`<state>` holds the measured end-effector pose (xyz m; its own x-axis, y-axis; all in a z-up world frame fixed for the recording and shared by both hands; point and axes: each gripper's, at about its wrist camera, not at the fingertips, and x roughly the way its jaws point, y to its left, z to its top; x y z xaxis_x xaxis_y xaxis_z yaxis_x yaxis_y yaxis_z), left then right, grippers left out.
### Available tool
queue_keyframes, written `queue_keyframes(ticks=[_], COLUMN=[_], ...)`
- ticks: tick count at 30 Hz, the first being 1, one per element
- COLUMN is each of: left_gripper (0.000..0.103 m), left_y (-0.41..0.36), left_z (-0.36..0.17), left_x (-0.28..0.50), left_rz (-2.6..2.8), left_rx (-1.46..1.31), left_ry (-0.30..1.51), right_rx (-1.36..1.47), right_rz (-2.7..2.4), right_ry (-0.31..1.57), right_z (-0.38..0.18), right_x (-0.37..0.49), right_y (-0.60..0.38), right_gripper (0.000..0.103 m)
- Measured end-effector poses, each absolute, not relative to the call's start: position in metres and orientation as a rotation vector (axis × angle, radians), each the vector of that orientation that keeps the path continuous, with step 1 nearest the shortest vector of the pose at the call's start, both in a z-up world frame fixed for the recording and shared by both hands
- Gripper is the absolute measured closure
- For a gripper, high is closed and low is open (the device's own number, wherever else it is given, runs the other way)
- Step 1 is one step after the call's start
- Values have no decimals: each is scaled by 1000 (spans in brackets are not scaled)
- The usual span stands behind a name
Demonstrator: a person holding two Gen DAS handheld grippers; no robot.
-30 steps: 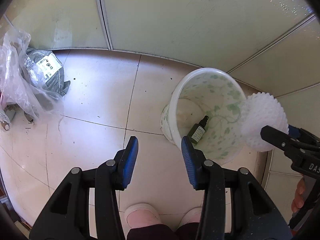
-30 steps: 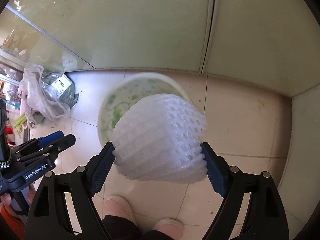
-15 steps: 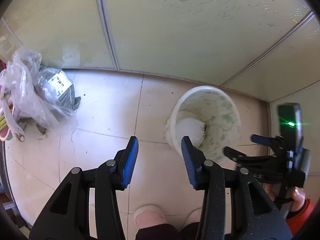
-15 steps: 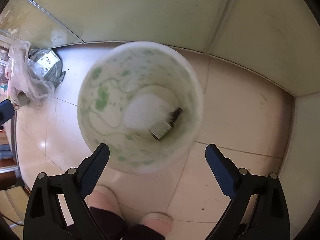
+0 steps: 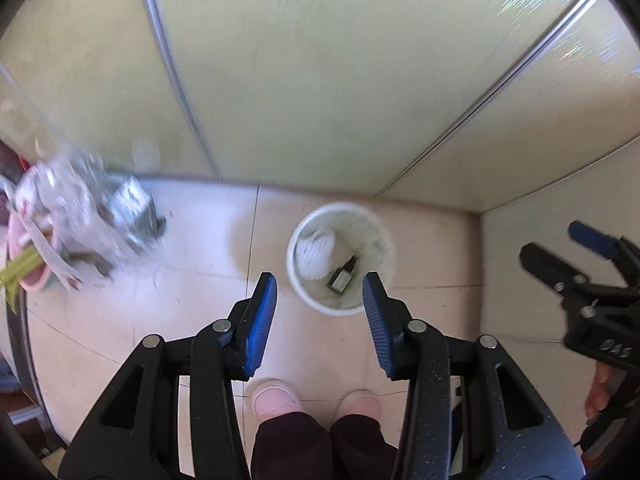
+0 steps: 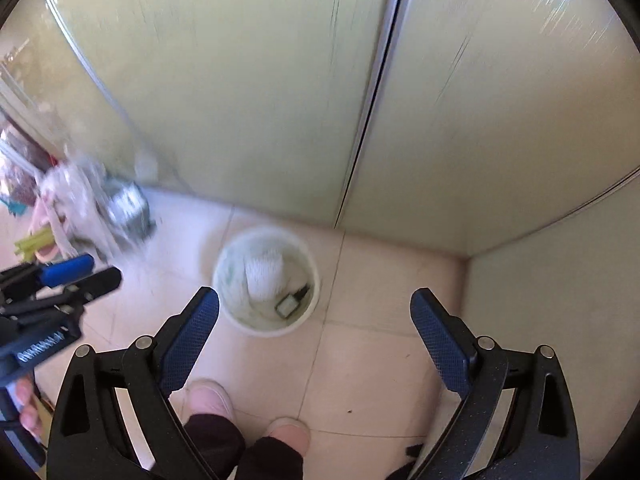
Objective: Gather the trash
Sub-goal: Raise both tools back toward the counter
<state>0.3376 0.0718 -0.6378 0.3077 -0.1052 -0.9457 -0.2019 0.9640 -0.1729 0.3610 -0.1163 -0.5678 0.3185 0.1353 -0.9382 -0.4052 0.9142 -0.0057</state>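
Left wrist | right tongs (image 5: 560,256) marked "DAS", released | left tongs (image 5: 320,300) parted, empty

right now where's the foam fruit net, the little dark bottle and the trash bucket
foam fruit net (image 6: 264,276), right wrist view, on its white ribbed top
dark bottle (image 5: 343,276), left wrist view, on its body by the label
trash bucket (image 6: 267,330), right wrist view, on its near rim

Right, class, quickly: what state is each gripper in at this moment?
Left gripper: open, nothing between its pads.
Right gripper: wide open, jaws just opened further, holding nothing.
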Motion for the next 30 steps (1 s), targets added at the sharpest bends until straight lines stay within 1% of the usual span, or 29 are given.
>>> queue_keyframes(ticks=[7, 11, 16, 19, 21, 25, 26, 27, 30], left_gripper=[59, 59, 57, 47, 35, 23, 17, 14, 11], left_y=[64, 66, 72, 79, 78, 88, 91, 92, 96], left_z=[-470, -369, -265, -209, -179, -132, -122, -116, -103], left_x=[349, 351, 346, 341, 338, 338, 340, 342, 354], left_rz=[31, 13, 3, 1, 3, 11, 13, 18, 31], left_rx=[-195, -158, -128, -123, -121, -109, -108, -107, -106], left_ry=[1117, 1009, 885, 801, 754, 677, 665, 655, 637], right_rx=[-208, -156, -107, -78, -68, -69, -70, -67, -30], right_rz=[312, 282, 252, 249, 249, 229, 220, 212, 201], right_ry=[1015, 900, 778, 728, 702, 666, 661, 655, 650], right_z=[-390, -300, -207, -162, -140, -110, -106, -101, -91], right_x=[365, 362, 355, 349, 347, 342, 343, 345, 353], right_y=[-126, -134, -140, -134, -128, -126, -126, -128, -135], right_gripper=[7, 7, 7, 7, 7, 7, 7, 7, 7])
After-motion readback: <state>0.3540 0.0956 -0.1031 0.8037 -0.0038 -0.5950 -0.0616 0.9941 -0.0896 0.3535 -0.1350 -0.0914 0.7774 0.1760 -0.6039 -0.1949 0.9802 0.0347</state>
